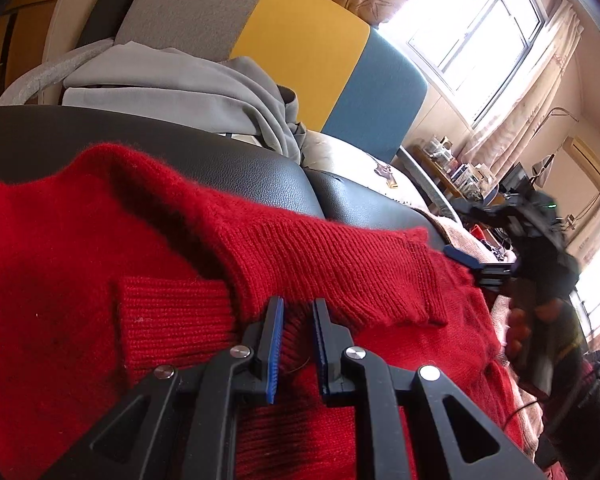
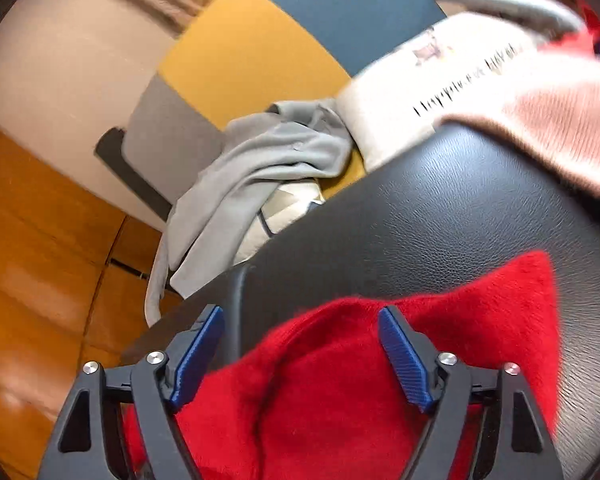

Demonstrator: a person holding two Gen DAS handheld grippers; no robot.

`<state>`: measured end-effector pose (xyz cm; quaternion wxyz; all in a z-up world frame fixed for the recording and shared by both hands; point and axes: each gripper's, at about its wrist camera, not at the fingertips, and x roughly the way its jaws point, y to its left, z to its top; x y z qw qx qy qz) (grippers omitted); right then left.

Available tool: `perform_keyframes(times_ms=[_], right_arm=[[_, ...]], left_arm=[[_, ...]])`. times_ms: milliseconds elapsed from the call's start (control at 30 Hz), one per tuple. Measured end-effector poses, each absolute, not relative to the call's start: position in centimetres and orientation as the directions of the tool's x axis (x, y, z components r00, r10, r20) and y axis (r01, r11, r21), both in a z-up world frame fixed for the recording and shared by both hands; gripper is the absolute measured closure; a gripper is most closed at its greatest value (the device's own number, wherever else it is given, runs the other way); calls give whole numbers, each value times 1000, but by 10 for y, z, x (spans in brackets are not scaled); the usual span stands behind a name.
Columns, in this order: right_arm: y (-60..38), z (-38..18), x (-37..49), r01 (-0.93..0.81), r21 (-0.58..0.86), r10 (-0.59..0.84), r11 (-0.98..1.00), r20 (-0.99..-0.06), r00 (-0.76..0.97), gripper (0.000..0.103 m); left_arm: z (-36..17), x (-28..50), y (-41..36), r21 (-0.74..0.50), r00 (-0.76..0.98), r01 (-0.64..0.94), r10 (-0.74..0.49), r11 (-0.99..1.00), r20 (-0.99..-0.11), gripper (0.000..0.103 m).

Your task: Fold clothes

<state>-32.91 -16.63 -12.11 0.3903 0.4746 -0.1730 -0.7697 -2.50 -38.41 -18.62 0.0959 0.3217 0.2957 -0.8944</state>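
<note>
Left gripper (image 1: pixel 296 312) seemingly pinching red sweater (image 1: pixel 100 232) ribbing; right gripper (image 2: pixel 302 320) spread wide, empty

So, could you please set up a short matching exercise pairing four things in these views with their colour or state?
Things:
1. sweater
2. garment draped by the headboard
3. left gripper
4. right gripper

Descriptions:
A. fingers spread wide
B. grey
C. fingers nearly together over a ribbed hem
D. red

Pairs: 1-D, 2-B, 3-C, 4-A
</note>
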Motion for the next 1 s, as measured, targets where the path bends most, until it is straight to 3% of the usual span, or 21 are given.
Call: perform_keyframes(times_ms=[133, 233, 300, 433, 500, 633, 800, 867, 900, 1000], right_arm=[[-196, -103, -286, 623, 523, -765, -581, -612, -200, 19], [-225, -110, -245, 748, 381, -713, -544, -680, -172, 19], [-232, -124, -227, 797, 278, -657, -537, -730, -188, 18], [-240, -157, -191, 870, 38, -571, -492, -768, -289, 5], [-241, -161, -189, 872, 13, -562, -490, -769, -304, 0], [-242, -164, -194, 867, 8, -555, -498, -772, -312, 0], [-241, -164, -190, 864, 4, -554, -504, -769, -319, 0], [-241, -163, -185, 863, 4, -556, -505, -767, -321, 0], [-240, -163, -185, 863, 6, -557, -505, -766, -321, 0], [-238, -162, -185, 863, 8, -560, -506, -764, -321, 0]], left_arm=[[-184, -23, -384, -476, -777, 368, 17, -799, -630, 88], [-178, -11, -394, -536, -797, 372, 34, -758, -603, 88], [-172, 1, -403, -577, -815, 378, 36, -724, -578, 82], [-163, 19, -440, -631, -826, 423, 9, -651, -564, 77], [-164, 20, -461, -676, -833, 431, 25, -599, -553, 73], [-173, 0, -484, -731, -827, 427, 98, -533, -554, 65], [-182, -34, -492, -726, -794, 437, 150, -531, -589, 65], [-185, -40, -496, -679, -750, 507, 115, -531, -651, 71], [-188, -41, -498, -630, -716, 555, 73, -543, -694, 95], [-194, -34, -500, -617, -717, 577, 30, -535, -697, 96]])
